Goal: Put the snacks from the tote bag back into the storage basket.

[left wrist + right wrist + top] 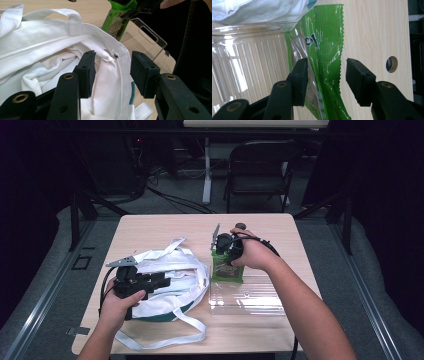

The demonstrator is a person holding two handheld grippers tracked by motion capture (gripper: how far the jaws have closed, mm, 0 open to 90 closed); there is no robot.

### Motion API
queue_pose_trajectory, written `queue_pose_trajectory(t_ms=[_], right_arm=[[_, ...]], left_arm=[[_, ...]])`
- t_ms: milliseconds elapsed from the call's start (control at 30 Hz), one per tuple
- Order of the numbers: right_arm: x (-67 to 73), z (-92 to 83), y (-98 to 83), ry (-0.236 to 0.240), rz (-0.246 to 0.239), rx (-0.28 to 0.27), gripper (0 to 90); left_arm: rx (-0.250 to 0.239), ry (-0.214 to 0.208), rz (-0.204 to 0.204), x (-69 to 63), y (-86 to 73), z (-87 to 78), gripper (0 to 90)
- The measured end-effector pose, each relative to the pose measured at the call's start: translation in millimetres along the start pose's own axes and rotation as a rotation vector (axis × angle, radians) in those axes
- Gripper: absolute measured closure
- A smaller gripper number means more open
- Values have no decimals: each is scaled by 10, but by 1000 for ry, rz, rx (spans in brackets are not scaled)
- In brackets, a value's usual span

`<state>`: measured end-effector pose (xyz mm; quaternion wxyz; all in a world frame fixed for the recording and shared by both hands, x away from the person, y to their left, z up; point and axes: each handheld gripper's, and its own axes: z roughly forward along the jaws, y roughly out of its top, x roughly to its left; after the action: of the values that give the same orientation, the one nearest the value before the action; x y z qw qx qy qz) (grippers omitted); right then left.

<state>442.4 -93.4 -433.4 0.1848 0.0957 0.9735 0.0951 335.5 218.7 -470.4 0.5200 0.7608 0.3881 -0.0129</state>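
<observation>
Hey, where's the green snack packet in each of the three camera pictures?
High view: the green snack packet stands right of centre, under the right gripper.
Left gripper view: top centre, beyond the white bag's rim.
Right gripper view: centre, between that gripper's open jaws.
Shared landmark: the clear plastic tray beside the packet.

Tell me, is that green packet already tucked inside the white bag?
No, the green packet stands on the table beside the white bag, at the edge of the clear tray, between the open jaws of the right gripper.
</observation>
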Motion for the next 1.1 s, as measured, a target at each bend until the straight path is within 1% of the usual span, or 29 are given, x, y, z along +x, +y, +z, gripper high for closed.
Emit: queue_pose_trajectory(t_ms=[133, 233, 367, 467, 600, 1100], right_arm=[[-7, -14, -5, 0, 18, -15, 501], [-14, -26, -7, -5, 15, -11, 489], [-16, -25, -17, -4, 25, -20, 481], [-20, -32, -18, -6, 21, -12, 478], [-23, -41, -26, -6, 33, -24, 471], [-10, -63, -22, -2, 31, -26, 457]], left_arm=[[1, -2, -2, 0, -1, 3, 551], [-1, -2, -2, -1, -2, 9, 551], [0, -2, -2, -1, -3, 13, 551], [1, -2, -3, 0, -4, 13, 550], [3, 1, -2, 4, -4, 10, 549], [0, -1, -3, -1, -3, 14, 546]])
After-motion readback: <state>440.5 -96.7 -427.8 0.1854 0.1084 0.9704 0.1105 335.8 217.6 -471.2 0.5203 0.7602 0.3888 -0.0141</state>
